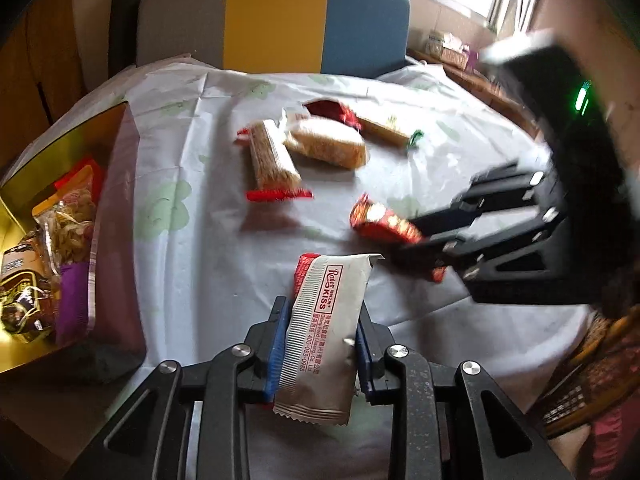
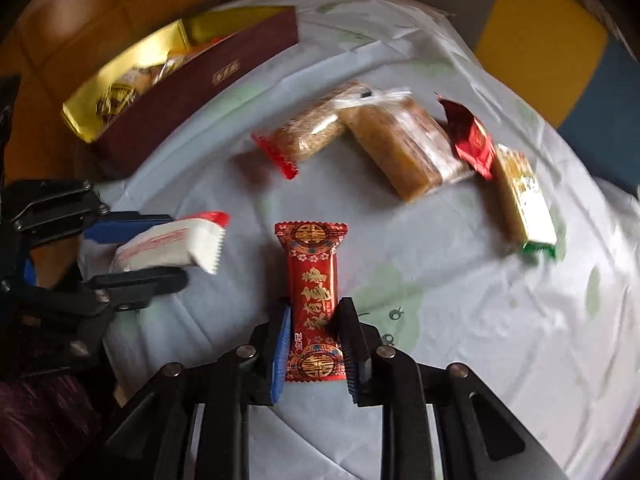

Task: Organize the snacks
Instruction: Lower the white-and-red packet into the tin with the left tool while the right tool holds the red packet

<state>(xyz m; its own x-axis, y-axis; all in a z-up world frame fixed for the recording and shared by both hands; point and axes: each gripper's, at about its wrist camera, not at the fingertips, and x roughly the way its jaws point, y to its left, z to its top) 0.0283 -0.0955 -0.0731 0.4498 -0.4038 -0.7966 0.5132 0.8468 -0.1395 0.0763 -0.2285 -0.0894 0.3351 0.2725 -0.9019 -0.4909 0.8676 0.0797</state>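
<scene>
both jaws are clamped, the left gripper (image 1: 320,340) on a white snack packet (image 1: 324,332), the right gripper (image 2: 316,344) on a red candy packet (image 2: 314,300), so the next move looks to be carrying both to the gold-lined box (image 2: 192,92).

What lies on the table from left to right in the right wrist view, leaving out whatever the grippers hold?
Gift box → red-ended sesame bar → clear-wrapped brown cake → small dark red packet → gold bar with a green end.

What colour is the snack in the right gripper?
Red with gold patterns, held by the right gripper; clearest in the right wrist view.
</scene>
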